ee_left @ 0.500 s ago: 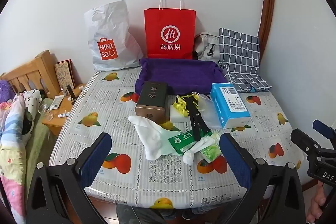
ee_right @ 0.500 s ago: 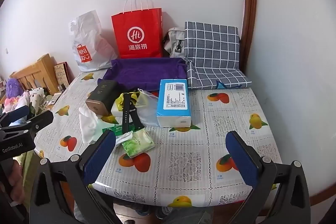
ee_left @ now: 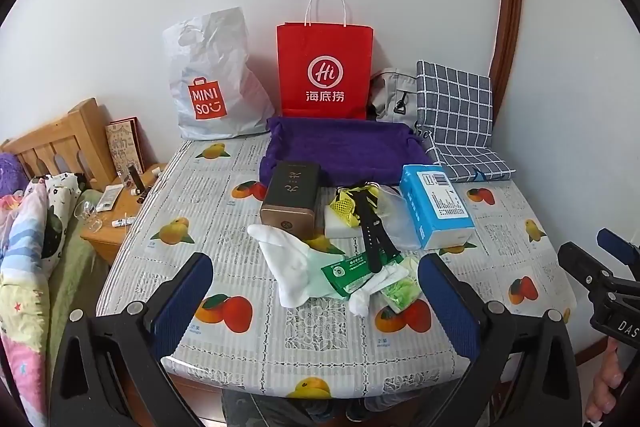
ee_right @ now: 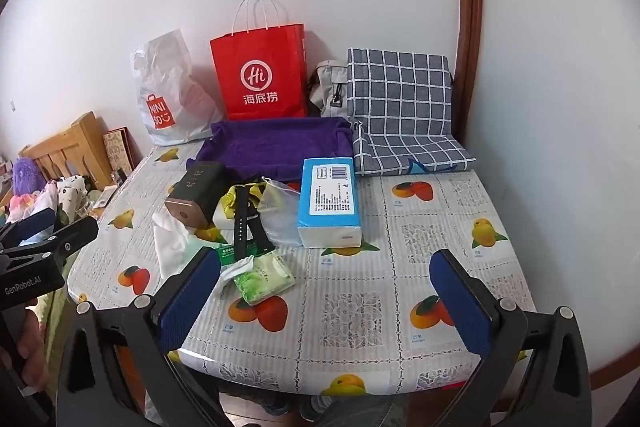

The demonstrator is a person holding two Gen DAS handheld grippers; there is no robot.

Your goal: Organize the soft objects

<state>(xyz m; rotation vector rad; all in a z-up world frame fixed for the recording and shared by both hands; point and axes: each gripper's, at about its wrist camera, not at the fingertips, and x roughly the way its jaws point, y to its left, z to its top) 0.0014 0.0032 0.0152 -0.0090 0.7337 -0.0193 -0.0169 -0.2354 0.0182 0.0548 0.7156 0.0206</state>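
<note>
A heap of small items lies mid-table: a white cloth (ee_left: 288,267), a green packet (ee_left: 352,273), a light green tissue pack (ee_right: 264,277), a black watch strap (ee_left: 372,227), a yellow mesh item (ee_left: 346,205) and a clear plastic bag (ee_right: 280,215). A blue tissue pack (ee_left: 436,207) lies right of them and a dark box (ee_left: 292,199) left. A purple towel tray (ee_left: 340,147) sits behind. My left gripper (ee_left: 316,295) is open and empty above the near table edge, in front of the heap. My right gripper (ee_right: 324,299) is open and empty, near the front edge.
A red paper bag (ee_left: 324,67), a white MINISO bag (ee_left: 212,79), a grey pouch (ee_left: 392,95) and a checked cushion (ee_left: 456,107) stand along the wall. A wooden bedside stand (ee_left: 116,211) and bedding (ee_left: 24,267) lie left of the table.
Both grippers have shifted very slightly; the objects have not moved.
</note>
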